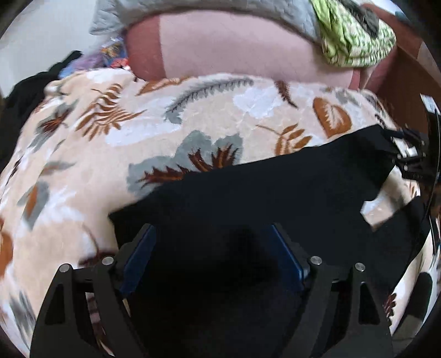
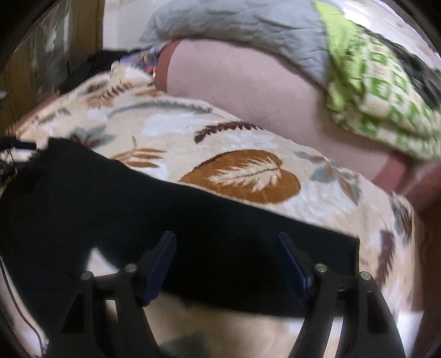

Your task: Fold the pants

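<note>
**Black pants under 2 released grippers**

Your left gripper [image 1: 212, 247] and right gripper [image 2: 227, 256] both stand spread, gripping nothing. The black pants [image 1: 275, 187] lie flat on the leaf-patterned blanket [image 1: 110, 137], directly beneath and ahead of each gripper.

Matt black cloth pants [image 1: 275, 192] lie on a plush, fuzzy leaf-print blanket [image 1: 110, 154]; behind it, a quilted grey cover [image 2: 248, 24], stitched and puckered.

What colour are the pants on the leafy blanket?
Black pants, plain with no pattern; the right wrist view shows them best.
</note>
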A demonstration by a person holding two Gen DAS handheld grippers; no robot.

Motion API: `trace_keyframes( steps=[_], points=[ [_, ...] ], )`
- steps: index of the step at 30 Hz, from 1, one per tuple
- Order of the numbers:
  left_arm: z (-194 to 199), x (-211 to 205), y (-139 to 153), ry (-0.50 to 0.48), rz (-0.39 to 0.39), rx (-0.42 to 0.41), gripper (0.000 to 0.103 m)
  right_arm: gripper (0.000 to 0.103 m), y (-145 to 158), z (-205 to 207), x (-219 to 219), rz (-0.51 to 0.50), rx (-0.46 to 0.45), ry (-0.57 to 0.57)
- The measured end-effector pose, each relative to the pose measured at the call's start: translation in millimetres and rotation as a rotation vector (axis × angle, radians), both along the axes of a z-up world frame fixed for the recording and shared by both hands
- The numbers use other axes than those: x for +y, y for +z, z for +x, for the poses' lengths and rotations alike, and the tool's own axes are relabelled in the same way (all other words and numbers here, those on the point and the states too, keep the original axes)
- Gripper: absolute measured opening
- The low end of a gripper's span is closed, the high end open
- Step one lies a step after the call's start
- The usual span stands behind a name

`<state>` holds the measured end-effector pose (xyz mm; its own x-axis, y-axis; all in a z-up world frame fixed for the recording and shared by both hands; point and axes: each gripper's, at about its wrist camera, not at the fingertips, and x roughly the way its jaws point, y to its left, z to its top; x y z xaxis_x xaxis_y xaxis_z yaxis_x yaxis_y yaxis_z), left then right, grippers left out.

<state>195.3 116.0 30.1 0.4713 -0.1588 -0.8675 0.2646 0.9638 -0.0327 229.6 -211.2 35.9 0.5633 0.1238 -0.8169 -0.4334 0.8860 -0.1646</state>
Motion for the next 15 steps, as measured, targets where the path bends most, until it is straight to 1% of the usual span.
trace_keyframes(
  steps=[5,8,10,13,15],
  points=[
    [35,4,-11,-0.099,0.020,0.032,0.084,0.075,-16,36,7,-0.058,0.054,0.110],
    [49,-1,-19,-0.184,0.042,0.051,0.084,0.076,-28,50,14,-0.100,0.099,0.176],
    [55,-7,-24,-0.242,0.070,0.066,0.084,0.079,-36,59,17,-0.118,0.131,0.209],
    [61,-16,-33,-0.311,0.119,0.086,0.086,0.080,-42,69,18,-0.104,0.171,0.238],
    [66,-18,-34,-0.337,0.122,0.082,0.087,0.078,-44,76,17,-0.079,0.223,0.231]
  ],
)
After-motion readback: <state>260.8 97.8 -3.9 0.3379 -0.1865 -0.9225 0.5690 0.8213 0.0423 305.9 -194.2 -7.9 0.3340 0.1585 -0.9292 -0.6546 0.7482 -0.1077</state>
